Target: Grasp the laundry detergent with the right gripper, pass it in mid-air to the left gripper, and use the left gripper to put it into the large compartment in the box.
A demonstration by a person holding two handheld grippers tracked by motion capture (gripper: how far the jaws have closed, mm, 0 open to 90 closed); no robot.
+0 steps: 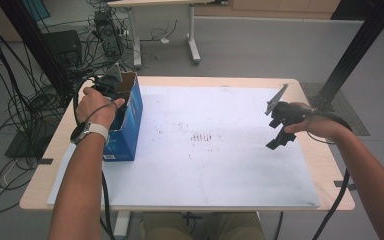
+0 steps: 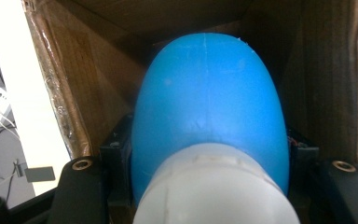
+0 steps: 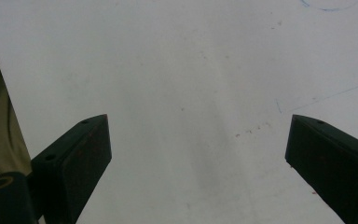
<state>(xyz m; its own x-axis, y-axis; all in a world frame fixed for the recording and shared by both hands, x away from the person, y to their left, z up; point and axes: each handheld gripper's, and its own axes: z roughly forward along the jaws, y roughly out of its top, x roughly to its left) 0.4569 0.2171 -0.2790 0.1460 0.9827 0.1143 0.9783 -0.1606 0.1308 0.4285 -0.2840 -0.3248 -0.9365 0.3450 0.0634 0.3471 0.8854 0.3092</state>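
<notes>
A blue cardboard box (image 1: 130, 117) stands open on the left part of the table. My left gripper (image 1: 113, 81) reaches down into its top, held by a hand with a wristwatch. In the left gripper view the brown inner walls of the box (image 2: 98, 70) surround a rounded blue object (image 2: 209, 102) with a white end (image 2: 214, 186) nearest the camera. My left gripper (image 2: 209, 154) is shut on it, one jaw at each side. My right gripper (image 1: 278, 139) hovers over the right part of the white sheet (image 1: 205, 165). It (image 3: 198, 126) is open, with bare sheet (image 3: 191, 60) between its jaws.
The white sheet covers most of the wooden table (image 1: 37, 192) and has faint reddish marks (image 1: 202, 137) at its middle. Black frame posts (image 1: 352, 47) rise beside the table's right and left far corners. Cables (image 1: 10, 107) and equipment lie on the floor at left.
</notes>
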